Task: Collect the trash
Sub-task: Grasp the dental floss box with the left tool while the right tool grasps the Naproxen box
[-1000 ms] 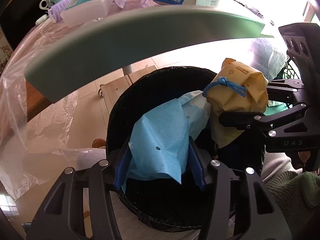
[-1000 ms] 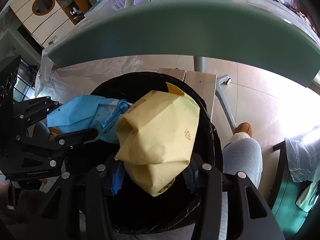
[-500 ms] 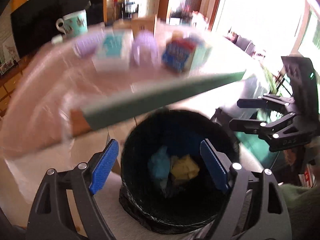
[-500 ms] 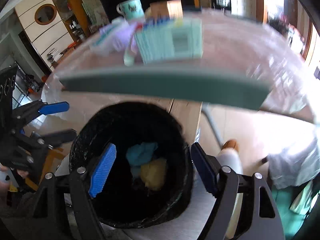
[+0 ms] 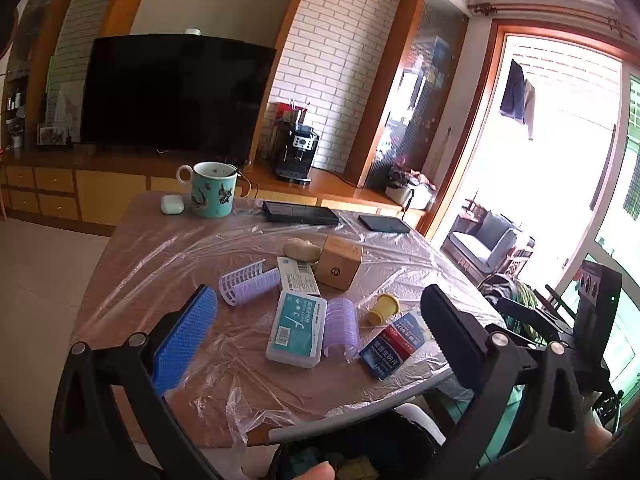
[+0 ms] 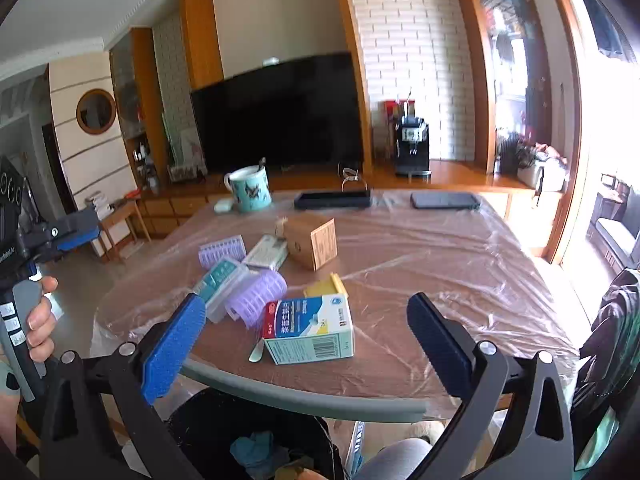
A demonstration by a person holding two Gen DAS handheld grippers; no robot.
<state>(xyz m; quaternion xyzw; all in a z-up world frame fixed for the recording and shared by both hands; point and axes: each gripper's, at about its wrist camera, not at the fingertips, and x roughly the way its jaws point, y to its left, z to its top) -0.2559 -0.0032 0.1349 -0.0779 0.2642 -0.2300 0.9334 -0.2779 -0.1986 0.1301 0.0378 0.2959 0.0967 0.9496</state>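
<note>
Both grippers hover over the near edge of the plastic-covered table (image 5: 168, 248). My left gripper (image 5: 318, 300) has its jaws opening wide with nothing between them, and so does my right gripper (image 6: 306, 304). Below them stands the black bin (image 6: 216, 416); blue paper (image 6: 256, 450) and a yellow wad (image 5: 360, 466) lie inside it. On the table lie a medicine box (image 6: 308, 330), two purple rollers (image 5: 248, 280) (image 5: 340, 330), a white floss box (image 5: 296, 328), a yellow cap (image 5: 384, 308) and a crumpled brown wad (image 5: 300, 250).
A cardboard box (image 5: 340, 262) sits mid-table. At the far side are a teal mug (image 5: 212, 190), an earbud case (image 5: 172, 204) and two dark flat devices (image 5: 300, 213) (image 5: 384, 223). A person's knee (image 6: 396, 456) is beside the bin. A TV cabinet runs behind.
Both grippers let go of their trash: the blue paper and the yellow wad dropped into the bin. Both then rose and tilted up from over the bin to face the tabletop.
</note>
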